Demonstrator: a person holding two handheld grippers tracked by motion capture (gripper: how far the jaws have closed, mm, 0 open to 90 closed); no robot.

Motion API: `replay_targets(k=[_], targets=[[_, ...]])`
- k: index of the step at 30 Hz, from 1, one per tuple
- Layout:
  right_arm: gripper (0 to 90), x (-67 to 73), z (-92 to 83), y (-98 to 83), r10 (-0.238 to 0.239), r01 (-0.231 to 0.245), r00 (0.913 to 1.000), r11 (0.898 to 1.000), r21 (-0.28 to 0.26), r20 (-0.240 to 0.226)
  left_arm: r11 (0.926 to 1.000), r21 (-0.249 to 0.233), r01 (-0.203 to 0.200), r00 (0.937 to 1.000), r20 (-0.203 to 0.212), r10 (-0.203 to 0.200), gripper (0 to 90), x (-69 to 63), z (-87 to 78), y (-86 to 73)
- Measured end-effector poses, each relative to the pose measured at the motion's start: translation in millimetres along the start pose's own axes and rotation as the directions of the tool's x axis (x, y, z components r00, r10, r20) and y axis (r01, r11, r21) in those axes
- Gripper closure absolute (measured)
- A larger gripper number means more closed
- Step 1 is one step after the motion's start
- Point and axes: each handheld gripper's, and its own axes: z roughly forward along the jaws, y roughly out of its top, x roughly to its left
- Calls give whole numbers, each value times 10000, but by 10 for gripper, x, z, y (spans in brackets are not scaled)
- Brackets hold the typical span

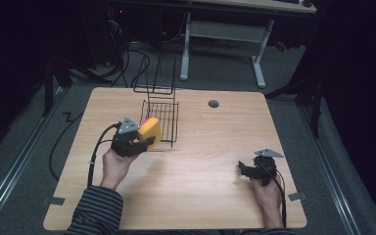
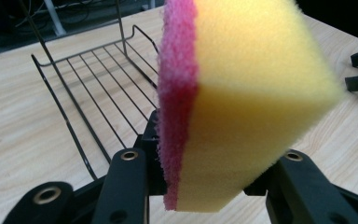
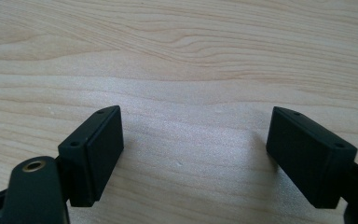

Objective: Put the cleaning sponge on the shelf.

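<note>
With the left gripper (image 1: 144, 141) clamped on the yellow sponge (image 1: 150, 132) just near of the wire rack (image 1: 162, 122), the soft foam could, seemingly, snag a wire and twist free, while the right gripper (image 1: 245, 169) gapes empty.

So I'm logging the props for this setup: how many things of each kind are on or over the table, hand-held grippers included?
Yellow foam sponge with a pink scouring side: 1
Black wire rack: 1
Black hand-held gripper: 2, left clamping the sponge, right open
Total: 4
</note>
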Motion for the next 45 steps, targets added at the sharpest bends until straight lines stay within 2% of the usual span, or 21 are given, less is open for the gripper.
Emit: replay_targets(k=[2, 6, 14, 20, 24, 26, 32, 36, 45], targets=[[188, 0, 0, 0, -1, 1, 10000, 10000, -1, 0, 10000, -46, 73, 10000, 3, -73, 622, 19, 23, 35], [188, 0, 0, 0, 3, -3, 10000, 10000, 2, -2, 10000, -54, -60, 9998, -204, 59, 621, 40, 90, 108], [189, 0, 0, 0, 0, 0, 10000, 10000, 0, -1, 9999, 94, -69, 9997, -242, 71, 620, 108, 253, 186], [188, 0, 0, 0, 2, -2, 10000, 10000, 2, -2, 9997, 68, 221, 9993, -297, -219, 619, 186, 409, 193], [188, 0, 0, 0, 2, -2, 10000, 10000, 2, -1, 9997, 182, 161, 9991, -406, -153, 618, 221, 509, 242], [189, 0, 0, 0, 0, 0, 10000, 10000, 1, 0, 9998, 44, 200, 9989, -432, -197, 615, 237, 554, 259], [189, 0, 0, 0, 3, -3, 10000, 10000, 3, -1, 9993, 348, 101, 9981, -605, -80, 614, 281, 729, 302], [188, 0, 0, 0, 0, 0, 10000, 10000, 2, -1, 9988, 295, 380, 9977, -578, -362, 614, 326, 807, 294], [188, 0, 0, 0, -2, 2, 10000, 10000, 3, 0, 9977, 556, 398, 9956, -871, -349, 610, 390, 983, 281]])
